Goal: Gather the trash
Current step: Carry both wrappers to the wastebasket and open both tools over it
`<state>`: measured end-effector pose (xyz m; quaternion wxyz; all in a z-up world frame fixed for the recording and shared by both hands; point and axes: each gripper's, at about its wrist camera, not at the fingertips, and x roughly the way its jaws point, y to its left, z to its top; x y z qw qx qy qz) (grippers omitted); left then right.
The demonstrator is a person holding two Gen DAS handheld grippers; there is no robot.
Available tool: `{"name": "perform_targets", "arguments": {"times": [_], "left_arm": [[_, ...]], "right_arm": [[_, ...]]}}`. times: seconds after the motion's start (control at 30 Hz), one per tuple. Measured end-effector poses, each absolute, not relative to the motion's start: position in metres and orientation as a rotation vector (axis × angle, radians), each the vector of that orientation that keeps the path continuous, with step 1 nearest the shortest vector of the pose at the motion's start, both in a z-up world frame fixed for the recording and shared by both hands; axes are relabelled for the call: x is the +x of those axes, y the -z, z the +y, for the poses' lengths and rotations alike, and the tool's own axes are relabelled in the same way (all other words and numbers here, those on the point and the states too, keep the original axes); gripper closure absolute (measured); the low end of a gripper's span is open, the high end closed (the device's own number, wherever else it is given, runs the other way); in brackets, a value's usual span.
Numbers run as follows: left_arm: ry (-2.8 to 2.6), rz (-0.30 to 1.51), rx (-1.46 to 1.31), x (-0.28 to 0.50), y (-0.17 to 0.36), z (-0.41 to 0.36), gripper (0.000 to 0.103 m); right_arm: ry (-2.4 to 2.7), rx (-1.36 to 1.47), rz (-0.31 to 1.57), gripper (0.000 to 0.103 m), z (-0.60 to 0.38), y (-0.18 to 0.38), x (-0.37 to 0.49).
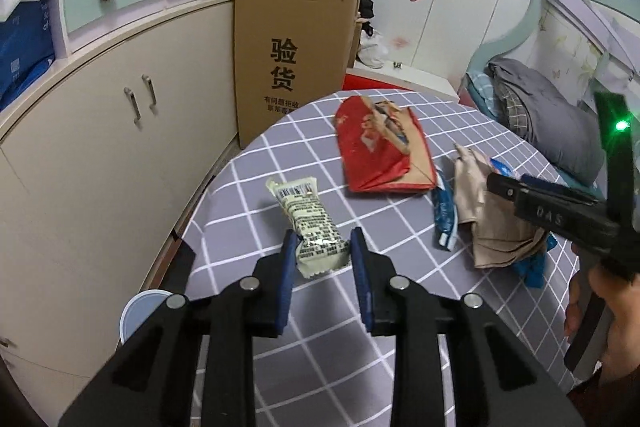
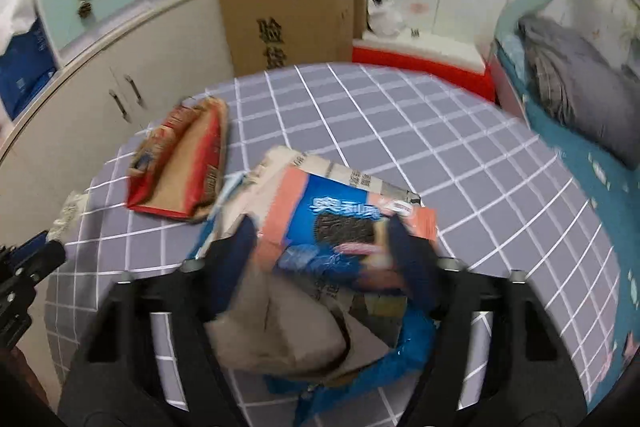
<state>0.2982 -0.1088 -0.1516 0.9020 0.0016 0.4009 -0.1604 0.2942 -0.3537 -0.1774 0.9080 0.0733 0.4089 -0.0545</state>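
Observation:
A cream snack wrapper lies on the grey checked tablecloth, and my left gripper is shut on its near end, the blue pads pressing both sides. A flattened blue cookie box with beige cardboard flaps sits between the fingers of my right gripper, which is shut on it; this view is blurred. From the left wrist view, the right gripper reaches over the same beige cardboard. A torn red carton lies farther back. A small blue wrapper rests beside the cardboard.
A tall cardboard box stands behind the table, against cream cabinets. A bed with a grey pillow runs along the right. A white round container sits below the table's left edge. A person's hand holds the right gripper.

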Motion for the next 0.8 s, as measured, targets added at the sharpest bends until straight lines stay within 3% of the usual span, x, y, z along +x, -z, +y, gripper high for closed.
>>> {"name": "perform_targets", "arguments": {"times": [0.03,0.07,0.23,0.47,0.8], "left_arm": [[0.334,0.830,0.000,0.298,0.152,-0.106,0.077],[0.336,0.835,-0.009,0.299,0.153,-0.102,0.077],[0.342,0.836,-0.037,0.297,0.155,-0.088,0.077],[0.350,0.799,-0.081,0.286,0.145,-0.057,0.077],[0.209,0.733,-0.196,0.261,0.141,0.052,0.077]], "right_arm": [[0.103,0.173,0.847,0.063,-0.356,0.178,0.295],[0.104,0.185,0.847,0.075,-0.358,0.178,0.295],[0.112,0.159,0.820,0.092,-0.354,0.170,0.286],[0.102,0.126,0.675,0.094,-0.326,0.123,0.258],[-0.325,0.082,0.605,0.094,-0.160,0.088,0.243]]}}
